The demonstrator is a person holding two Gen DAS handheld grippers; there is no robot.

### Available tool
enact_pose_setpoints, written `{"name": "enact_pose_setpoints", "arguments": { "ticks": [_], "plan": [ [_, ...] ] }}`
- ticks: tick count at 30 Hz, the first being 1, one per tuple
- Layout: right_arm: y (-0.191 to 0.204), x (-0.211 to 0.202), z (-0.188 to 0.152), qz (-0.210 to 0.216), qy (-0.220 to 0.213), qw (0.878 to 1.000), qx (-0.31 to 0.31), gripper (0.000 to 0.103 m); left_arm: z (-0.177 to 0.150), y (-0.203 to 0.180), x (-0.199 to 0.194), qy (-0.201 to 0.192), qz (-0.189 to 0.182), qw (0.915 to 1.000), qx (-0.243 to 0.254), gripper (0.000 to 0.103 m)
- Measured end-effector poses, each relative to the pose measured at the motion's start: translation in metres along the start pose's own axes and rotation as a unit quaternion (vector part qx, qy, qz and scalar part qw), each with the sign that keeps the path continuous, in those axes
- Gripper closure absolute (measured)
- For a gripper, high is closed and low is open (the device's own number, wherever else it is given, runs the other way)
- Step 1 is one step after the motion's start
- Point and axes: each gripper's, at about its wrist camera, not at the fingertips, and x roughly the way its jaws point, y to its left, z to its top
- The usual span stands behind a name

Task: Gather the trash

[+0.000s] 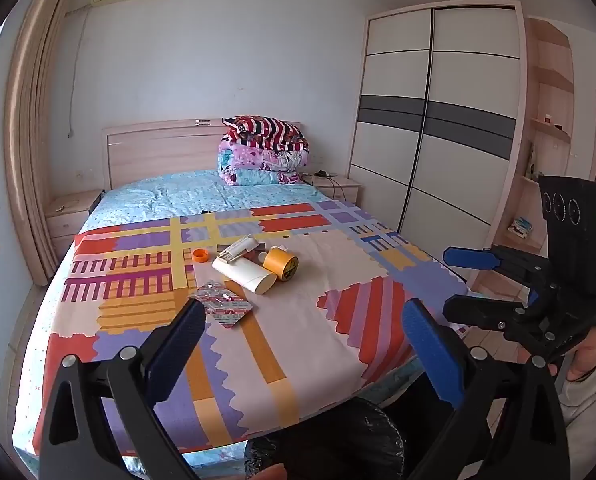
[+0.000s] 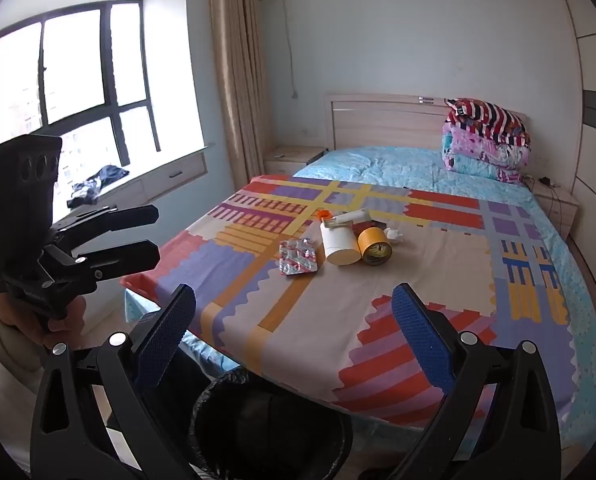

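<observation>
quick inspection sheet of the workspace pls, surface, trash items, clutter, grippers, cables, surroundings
surface: bed under a patterned cover, flat.
job's things: blister packs, white tube, yellow tape roll, orange cap, white stick-shaped item and crumpled tissue, grouped mid-bed; black-lined bin at the bed's foot.
clutter: folded quilts by the headboard.
grippers: left gripper and right gripper open, holding nothing, short of the items.
cables: dark cable on the nightstand.
surroundings: window, curtain, wardrobe, air conditioner.
</observation>
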Motion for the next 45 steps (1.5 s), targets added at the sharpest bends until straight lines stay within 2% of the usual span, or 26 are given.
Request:
{"name": "enact_pose_setpoints", "arguments": {
  "ticks": [45],
  "plan": [
    [0.0011, -0.0006, 0.0032, 0.001, -0.005, 1.000, -0.004, 0.003, -0.0005, 0.0007, -0.0002, -0.003, -0.003, 1.0000, -0.004, 0.008]
  ]
}}
